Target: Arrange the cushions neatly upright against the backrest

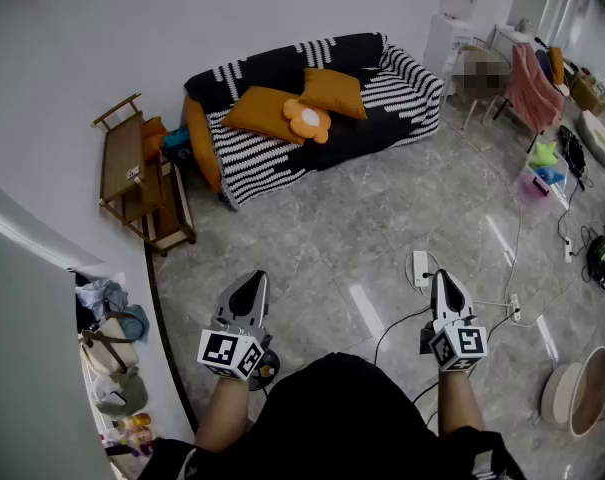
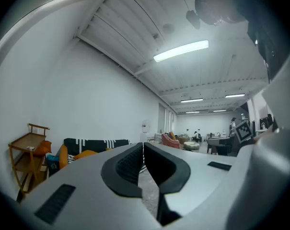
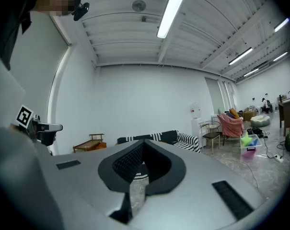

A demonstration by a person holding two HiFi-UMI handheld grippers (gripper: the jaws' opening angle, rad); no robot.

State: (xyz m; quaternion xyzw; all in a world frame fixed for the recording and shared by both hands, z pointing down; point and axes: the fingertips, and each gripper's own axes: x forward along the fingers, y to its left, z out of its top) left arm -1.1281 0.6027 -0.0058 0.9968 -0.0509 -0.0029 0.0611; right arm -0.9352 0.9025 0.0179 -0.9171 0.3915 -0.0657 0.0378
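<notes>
The task looks to me not yet started. The person stands on the grey floor (image 1: 362, 218), well apart from the sofa (image 1: 402, 93), which is at about 12 o'clock from them, against the white wall.

On the seat I see two orange cushions. One (image 1: 257, 111) is toward the 11 o'clock side and the other (image 1: 334, 90) is beside it. Both are lying tilted and crooked, not standing straight against the backrest (image 1: 282, 63). A flower-shaped cushion (image 1: 307, 120) lies in front, touching both of them. At the sofa's 9 o'clock end there is one more orange piece. I cannot tell if it is a cushion or the armrest.

The left hand-held gripper (image 1: 252, 286) has its jaws pressed together with nothing between them. The right hand-held gripper (image 1: 445, 283) is the same, closed and empty. Both point toward the sofa.

So I judge that everything is left to do: to walk over, lift each cushion, and set it upright in a row along the backrest.
</notes>
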